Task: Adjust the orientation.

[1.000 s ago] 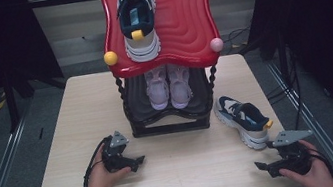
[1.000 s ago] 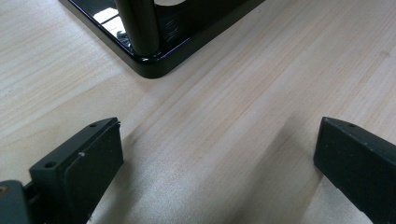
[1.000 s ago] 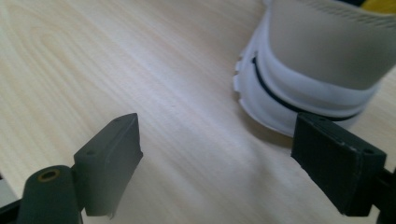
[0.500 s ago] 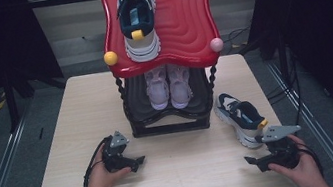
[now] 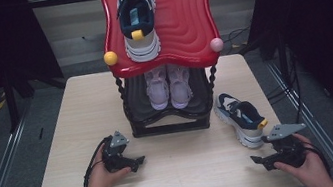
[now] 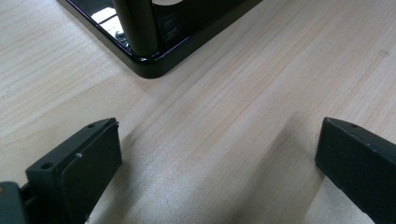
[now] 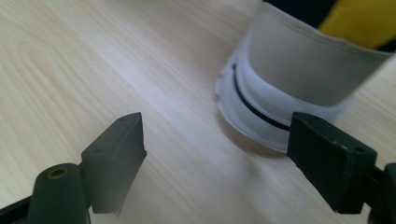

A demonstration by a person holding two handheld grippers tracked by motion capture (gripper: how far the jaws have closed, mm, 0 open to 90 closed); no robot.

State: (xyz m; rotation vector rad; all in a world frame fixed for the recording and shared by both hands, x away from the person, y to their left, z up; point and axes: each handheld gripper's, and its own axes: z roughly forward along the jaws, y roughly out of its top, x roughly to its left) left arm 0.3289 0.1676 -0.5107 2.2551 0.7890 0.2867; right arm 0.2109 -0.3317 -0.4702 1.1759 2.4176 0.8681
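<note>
My right gripper (image 5: 261,160) at the lower right, jaws spread wide with nothing between them, just beside the heel of the blue and white sneaker (image 5: 240,118) on the table (image 5: 81,112), my left gripper (image 5: 137,163) spread too, at the lower left

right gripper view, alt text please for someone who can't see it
Two open black tongs hover low over a pale wooden table, nothing between them. Just ahead stands the heel of a white and grey sneaker with a yellow pull tab, near the right-hand jaw.
</note>
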